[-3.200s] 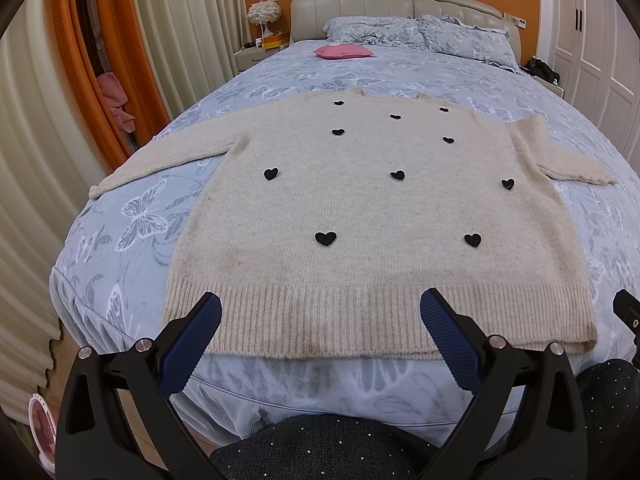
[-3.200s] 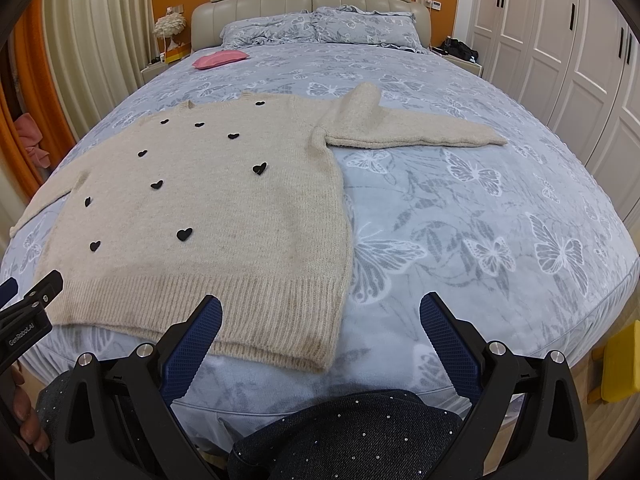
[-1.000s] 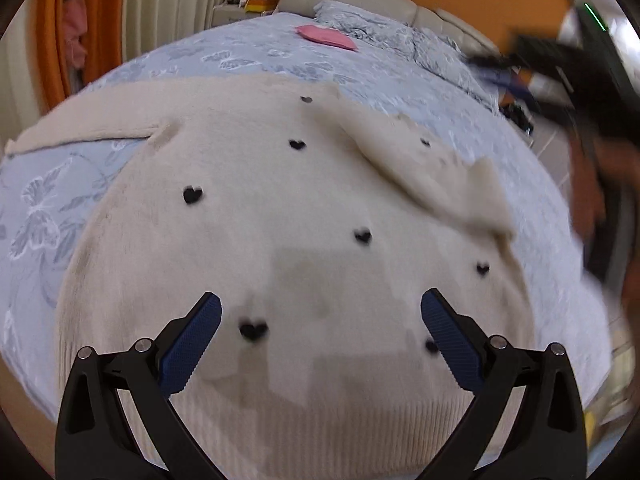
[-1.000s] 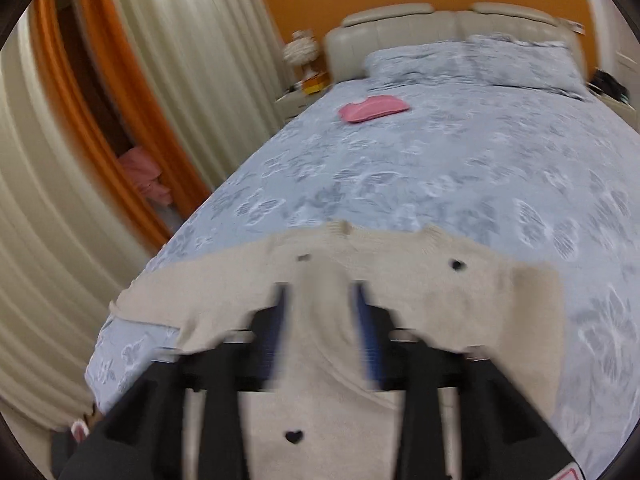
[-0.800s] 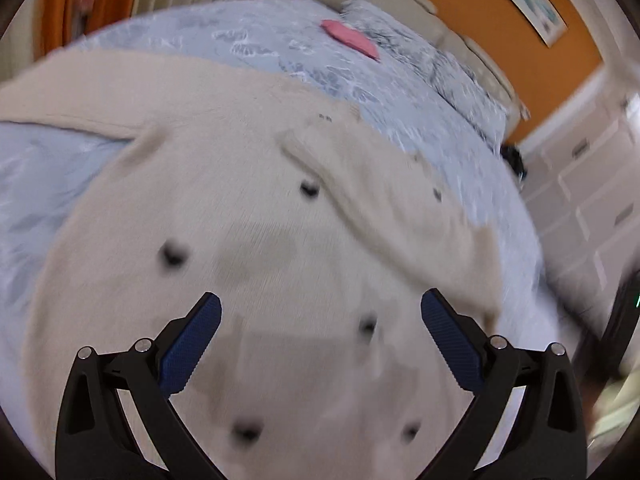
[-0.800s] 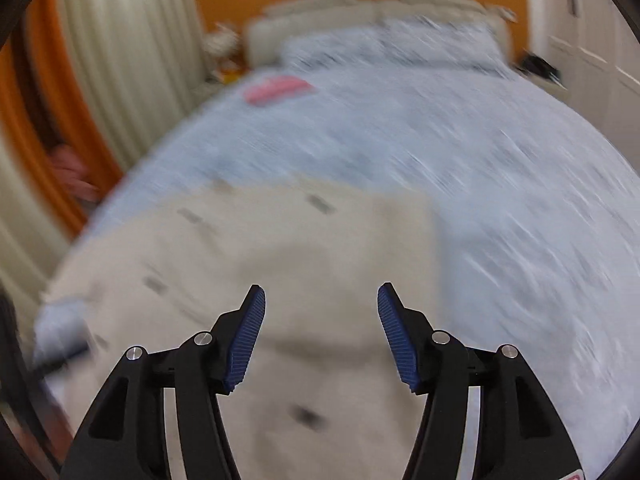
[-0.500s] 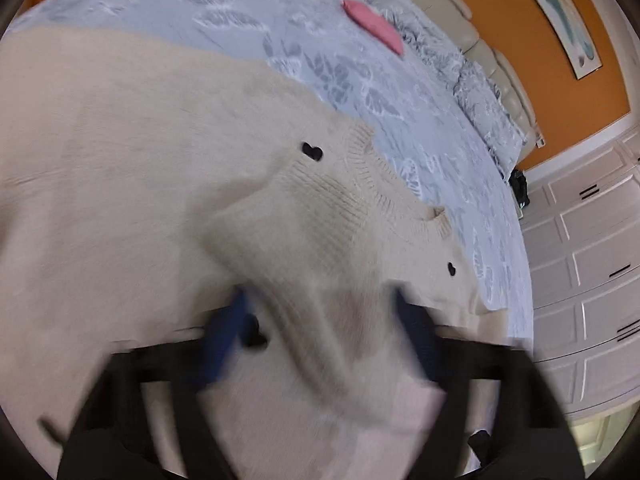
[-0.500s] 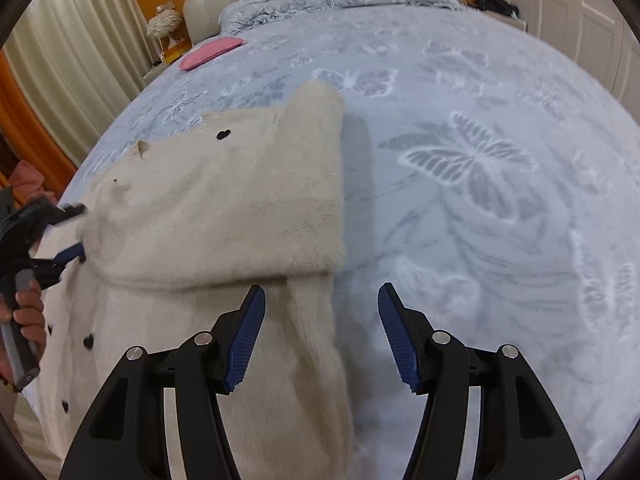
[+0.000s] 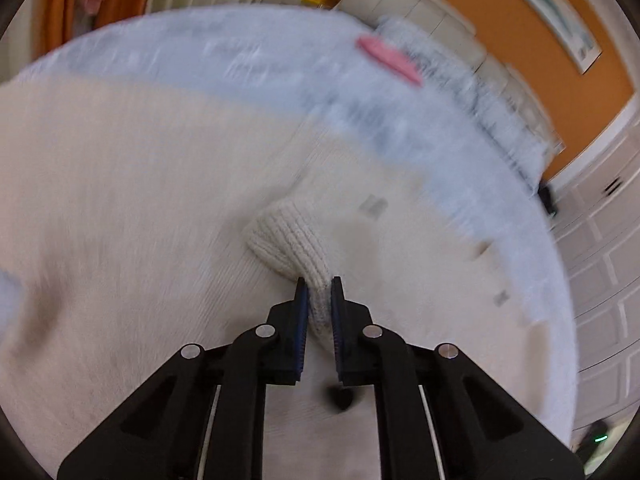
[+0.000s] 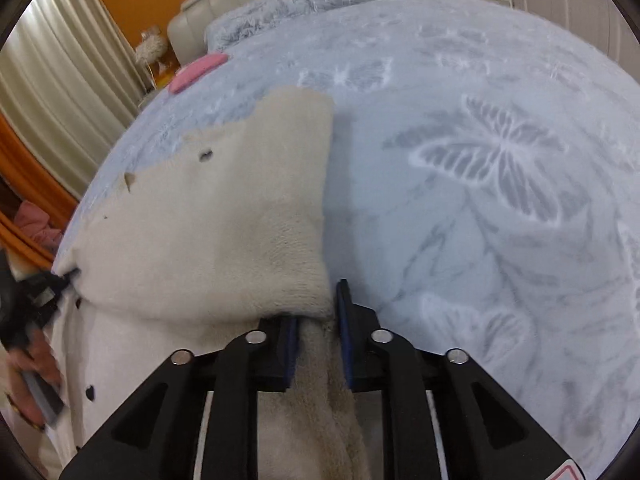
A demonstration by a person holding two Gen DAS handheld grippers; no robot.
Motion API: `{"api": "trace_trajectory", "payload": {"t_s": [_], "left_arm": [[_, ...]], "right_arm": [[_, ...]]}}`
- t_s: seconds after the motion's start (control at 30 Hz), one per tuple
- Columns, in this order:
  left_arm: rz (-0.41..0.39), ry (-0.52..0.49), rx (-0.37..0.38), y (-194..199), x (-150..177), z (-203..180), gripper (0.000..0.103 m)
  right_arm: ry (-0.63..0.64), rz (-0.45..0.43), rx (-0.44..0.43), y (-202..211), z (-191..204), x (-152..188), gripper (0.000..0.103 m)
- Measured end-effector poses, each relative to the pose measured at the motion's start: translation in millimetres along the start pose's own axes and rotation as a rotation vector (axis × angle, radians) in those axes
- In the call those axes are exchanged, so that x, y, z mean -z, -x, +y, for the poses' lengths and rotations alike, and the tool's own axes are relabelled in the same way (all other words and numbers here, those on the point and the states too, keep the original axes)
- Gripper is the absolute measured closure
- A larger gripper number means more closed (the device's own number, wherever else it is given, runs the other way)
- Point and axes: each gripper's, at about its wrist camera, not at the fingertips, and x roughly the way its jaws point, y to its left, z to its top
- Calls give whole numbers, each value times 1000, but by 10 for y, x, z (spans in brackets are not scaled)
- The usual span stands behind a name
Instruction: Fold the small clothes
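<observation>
The cream sweater (image 9: 140, 208) lies spread on the bed (image 10: 480, 160), well short of the pink cushion (image 10: 197, 71) up by the pillows. The left gripper (image 9: 319, 280) has its jaws pinched tight on the ribbed cuff (image 9: 288, 240) of a sleeve folded across the sweater's front. At the sweater's side edge, the right gripper (image 10: 316, 304) is closing narrow, with the folded edge of knit between its fingers.
</observation>
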Motion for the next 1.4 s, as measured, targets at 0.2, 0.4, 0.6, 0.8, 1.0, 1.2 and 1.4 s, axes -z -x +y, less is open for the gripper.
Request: {"api": "trace_trajectory", "payload": {"t_s": [0.2, 0.4, 0.6, 0.8, 1.0, 1.2, 1.4], "left_arm": [[-37, 23, 22, 6, 52, 30, 90], [-20, 41, 110, 155, -1, 169, 79], [-211, 307, 94, 967, -222, 1279, 32], [-346, 705, -134, 1375, -629, 2857, 27], [-446, 864, -195, 1470, -826, 3501, 44], [-458, 634, -100, 1539, -1125, 2830, 97], [-441, 91, 211, 1687, -1207, 613, 97]], "right_arm": [[-24, -58, -26, 33, 42, -128, 92], [-19, -15, 42, -51, -94, -18, 84], [59, -33, 56, 383, 113, 155, 66], [1, 29, 27, 739, 8, 668, 50], [-61, 85, 26, 895, -86, 1043, 45], [-71, 78, 22, 889, -115, 1216, 44], [-71, 46, -10, 909, -102, 1271, 44]]}}
